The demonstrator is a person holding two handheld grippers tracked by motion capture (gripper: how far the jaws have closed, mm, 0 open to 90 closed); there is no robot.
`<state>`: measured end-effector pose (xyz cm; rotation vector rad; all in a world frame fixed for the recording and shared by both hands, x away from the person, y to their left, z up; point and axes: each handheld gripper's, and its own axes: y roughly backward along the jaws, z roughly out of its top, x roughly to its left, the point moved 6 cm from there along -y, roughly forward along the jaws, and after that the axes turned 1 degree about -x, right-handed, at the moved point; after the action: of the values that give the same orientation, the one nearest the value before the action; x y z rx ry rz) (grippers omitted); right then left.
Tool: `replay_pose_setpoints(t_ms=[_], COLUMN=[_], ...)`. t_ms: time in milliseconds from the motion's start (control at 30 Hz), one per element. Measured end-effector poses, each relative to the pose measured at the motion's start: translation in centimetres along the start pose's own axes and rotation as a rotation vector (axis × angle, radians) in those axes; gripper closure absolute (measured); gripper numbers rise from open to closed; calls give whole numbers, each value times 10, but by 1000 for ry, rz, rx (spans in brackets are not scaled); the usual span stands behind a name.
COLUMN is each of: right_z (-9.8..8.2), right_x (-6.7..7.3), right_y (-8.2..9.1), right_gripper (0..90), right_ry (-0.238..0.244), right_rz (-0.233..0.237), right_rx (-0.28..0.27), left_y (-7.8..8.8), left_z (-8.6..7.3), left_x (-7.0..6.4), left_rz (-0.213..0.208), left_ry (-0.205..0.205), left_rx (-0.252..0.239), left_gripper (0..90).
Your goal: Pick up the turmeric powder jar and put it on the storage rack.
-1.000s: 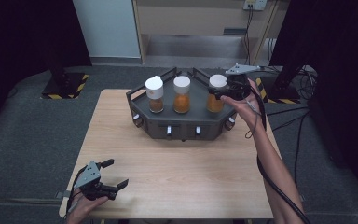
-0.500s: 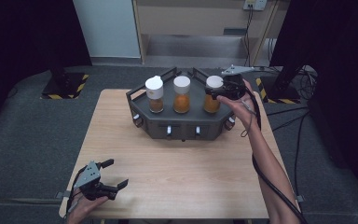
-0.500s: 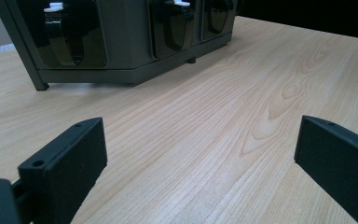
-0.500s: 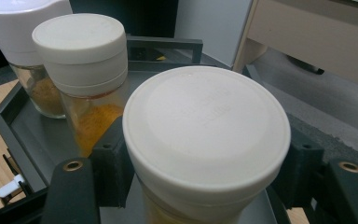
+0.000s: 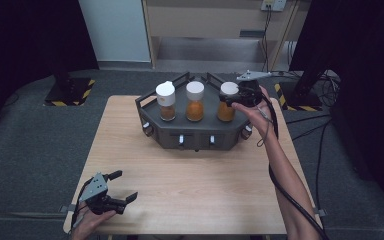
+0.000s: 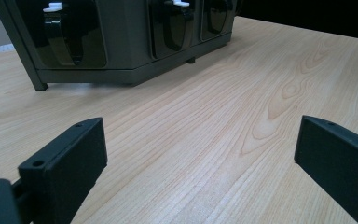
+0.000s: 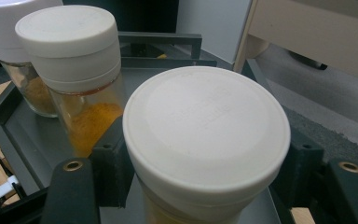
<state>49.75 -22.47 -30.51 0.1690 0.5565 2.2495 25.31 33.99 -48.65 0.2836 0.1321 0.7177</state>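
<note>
A dark six-sided rack stands at the far middle of the wooden table. Three glass jars of orange powder with white lids stand in it in a row. My right gripper is shut on the lid of the right jar. In the right gripper view its pads press both sides of that lid, with my right gripper below it. The middle jar and the left jar stand behind. My left gripper rests open near the table's front left corner, nothing between its fingers.
The rack's front face has dark windows and small white tabs. A cable trails from the right gripper along the person's forearm. Dark floor surrounds the table. A shelf unit stands behind it.
The right hand has edged slightly to the left, its gripper still on the right jar's lid. The left gripper has not moved.
</note>
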Motion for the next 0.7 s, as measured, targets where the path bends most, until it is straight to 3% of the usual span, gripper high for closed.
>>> replay_pose_setpoints(t_ms=[367, 700], right_z=[-7, -13], right_x=[-7, -7], right_y=[-1, -1], right_gripper=[333, 296], right_ry=[-43, -31], right_rz=[8, 1], right_rx=[-24, -58], left_y=[0, 0], left_z=[0, 0], left_x=[0, 0], left_rz=[0, -2], left_ry=[-2, -3], left_rx=[1, 1], left_gripper=[12, 12])
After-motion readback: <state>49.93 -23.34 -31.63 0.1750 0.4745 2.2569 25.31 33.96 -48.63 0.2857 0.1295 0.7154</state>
